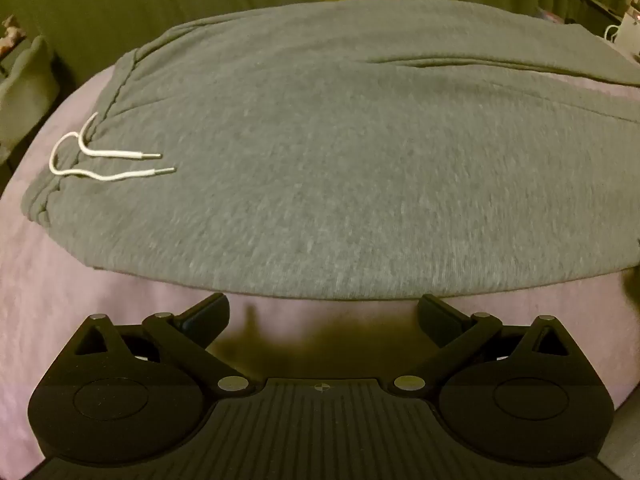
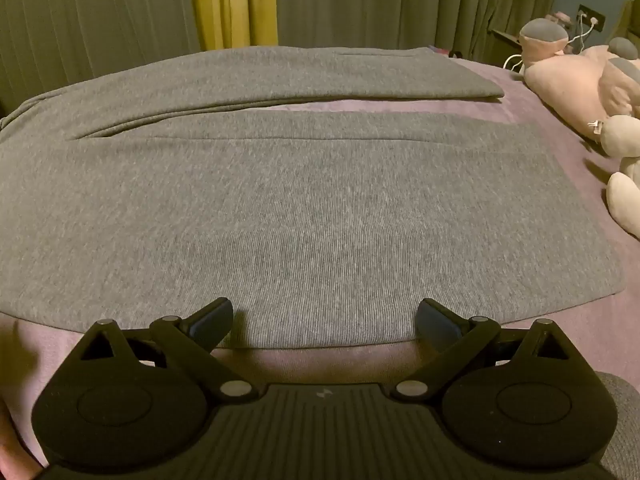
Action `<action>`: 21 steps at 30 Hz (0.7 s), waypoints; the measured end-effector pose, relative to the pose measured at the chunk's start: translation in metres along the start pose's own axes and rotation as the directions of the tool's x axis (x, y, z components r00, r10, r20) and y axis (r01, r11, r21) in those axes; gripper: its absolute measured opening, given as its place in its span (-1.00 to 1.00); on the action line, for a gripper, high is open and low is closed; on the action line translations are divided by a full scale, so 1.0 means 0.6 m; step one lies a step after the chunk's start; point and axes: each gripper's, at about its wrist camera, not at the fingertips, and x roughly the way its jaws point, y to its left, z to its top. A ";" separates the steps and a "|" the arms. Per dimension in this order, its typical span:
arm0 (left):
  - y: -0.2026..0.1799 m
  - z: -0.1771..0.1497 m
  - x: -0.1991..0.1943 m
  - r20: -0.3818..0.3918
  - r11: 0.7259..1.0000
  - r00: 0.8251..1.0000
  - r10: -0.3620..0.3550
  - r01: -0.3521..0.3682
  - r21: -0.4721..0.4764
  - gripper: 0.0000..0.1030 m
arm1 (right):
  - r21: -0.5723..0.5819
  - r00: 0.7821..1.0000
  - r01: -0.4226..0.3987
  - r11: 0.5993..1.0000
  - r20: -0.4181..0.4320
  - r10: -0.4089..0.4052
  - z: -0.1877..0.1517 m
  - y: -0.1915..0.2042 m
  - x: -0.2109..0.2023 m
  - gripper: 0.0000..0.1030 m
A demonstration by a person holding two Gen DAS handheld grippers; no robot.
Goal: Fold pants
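Observation:
Grey sweatpants (image 1: 320,152) lie flat on a pink bed cover (image 1: 80,300). In the left wrist view the waistband is at the left with a white drawstring (image 1: 104,164) lying on the fabric. My left gripper (image 1: 323,312) is open and empty, just short of the pants' near edge. In the right wrist view the two legs (image 2: 300,208) stretch to the right, the far leg (image 2: 320,76) set apart from the near one. My right gripper (image 2: 325,318) is open and empty, its fingertips over the near leg's front edge.
Pink and cream plush toys (image 2: 592,92) lie on the bed at the right. Grey-green and yellow curtains (image 2: 236,4) hang behind the bed. A wall socket with cables (image 2: 590,20) is at the far right. A green chair (image 1: 24,84) stands at the left.

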 end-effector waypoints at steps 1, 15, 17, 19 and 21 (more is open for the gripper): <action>0.000 0.000 0.000 -0.001 1.000 1.000 -0.001 0.001 -0.001 1.00 | -0.001 1.000 0.002 1.000 -0.004 -0.002 0.000 0.000 0.001 0.92; -0.004 0.002 -0.003 0.000 1.000 1.000 -0.003 0.003 -0.003 1.00 | -0.001 1.000 0.003 1.000 -0.002 -0.003 -0.001 0.002 0.000 0.92; -0.005 0.002 -0.003 -0.001 1.000 1.000 -0.002 0.002 -0.001 1.00 | -0.001 1.000 0.003 1.000 -0.002 -0.003 -0.001 0.002 0.000 0.92; -0.005 0.003 -0.003 -0.001 1.000 1.000 -0.001 0.001 -0.001 1.00 | -0.001 1.000 0.004 1.000 -0.001 -0.004 -0.001 0.002 0.000 0.92; -0.005 0.002 -0.002 -0.001 1.000 1.000 -0.001 0.001 -0.001 1.00 | -0.001 1.000 0.003 1.000 -0.001 -0.003 -0.002 0.002 0.000 0.92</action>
